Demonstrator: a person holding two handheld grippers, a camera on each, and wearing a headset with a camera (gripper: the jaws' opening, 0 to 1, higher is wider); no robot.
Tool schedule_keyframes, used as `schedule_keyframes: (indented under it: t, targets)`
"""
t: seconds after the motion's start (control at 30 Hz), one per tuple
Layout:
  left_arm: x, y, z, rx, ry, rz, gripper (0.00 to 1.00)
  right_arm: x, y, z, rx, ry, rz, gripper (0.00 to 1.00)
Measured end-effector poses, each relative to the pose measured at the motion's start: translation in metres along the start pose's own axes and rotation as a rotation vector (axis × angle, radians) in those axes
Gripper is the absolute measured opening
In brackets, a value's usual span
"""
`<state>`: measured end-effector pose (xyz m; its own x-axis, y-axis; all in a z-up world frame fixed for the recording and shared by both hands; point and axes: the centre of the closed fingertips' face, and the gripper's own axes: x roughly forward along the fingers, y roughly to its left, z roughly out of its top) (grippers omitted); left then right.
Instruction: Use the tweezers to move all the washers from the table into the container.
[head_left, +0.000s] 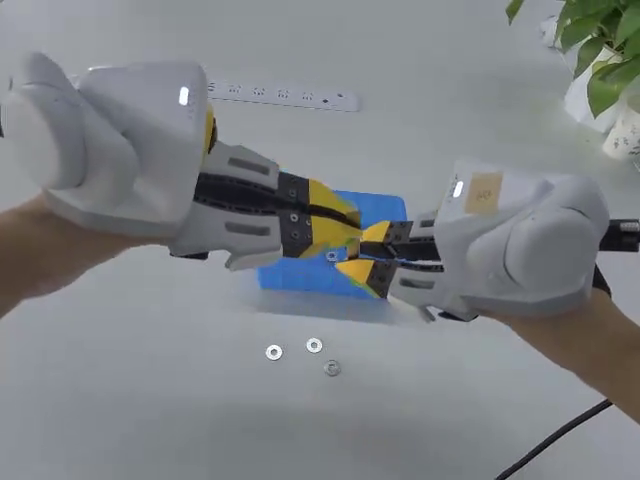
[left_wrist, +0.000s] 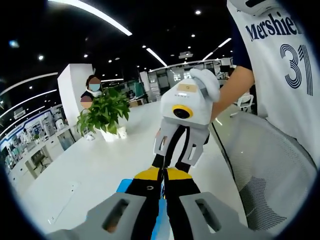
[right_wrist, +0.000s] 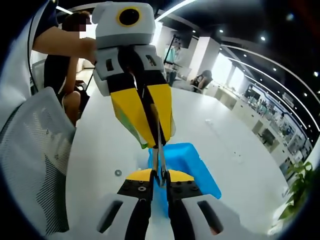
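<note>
My right tongs are pinched almost shut on the tweezers, a thin pair of bare metal blades. In the right gripper view the blades run straight out from between the yellow pads toward 12 o'clock. Their far end goes in between the broad yellow pads of my left tongs. Those come down from 12 o'clock, tip to tip with mine, and are likewise closed to a narrow slit on the tweezers. In the left gripper view my own pads sit nearly together, but the blades are too thin there for me to make out. Both tools have black bolted backs behind the yellow pads and smooth white shells.

In the head view the two tips meet over the container, a blue rectangular box of smooth plastic. The left tongs enter from 9 o'clock and the right from 3 o'clock. Three washers, small flat shiny rings, lie apart from one another on the matt white bench. They are at 6 o'clock from the container, near it but outside. A long white power strip lies at 12 o'clock, a leafy potted plant at 2 o'clock, and a black cable at 5 o'clock.
</note>
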<state>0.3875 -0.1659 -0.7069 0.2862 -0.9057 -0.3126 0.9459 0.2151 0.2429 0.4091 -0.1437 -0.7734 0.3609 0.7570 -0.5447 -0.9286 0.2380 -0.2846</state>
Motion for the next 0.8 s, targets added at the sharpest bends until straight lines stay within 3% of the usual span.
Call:
schedule_keyframes:
  t: [0.2,0.4,0.63,0.8]
  targets:
    - [0.001,0.022,-0.002,0.031,0.011,0.022,0.05,0.009,-0.022,0.003,-0.010,0.000,-0.034,0.11]
    - [0.010,0.040,-0.022,0.020,0.040,0.024,0.05,0.028,-0.036,-0.010,0.016,0.023,-0.029,0.11]
    - [0.027,0.048,-0.049,-0.032,0.071,0.010,0.05,0.046,-0.039,-0.036,0.074,0.075,0.005,0.11]
    - [0.035,0.046,-0.063,-0.101,0.072,-0.001,0.05,0.052,-0.034,-0.051,0.098,0.103,0.017,0.11]
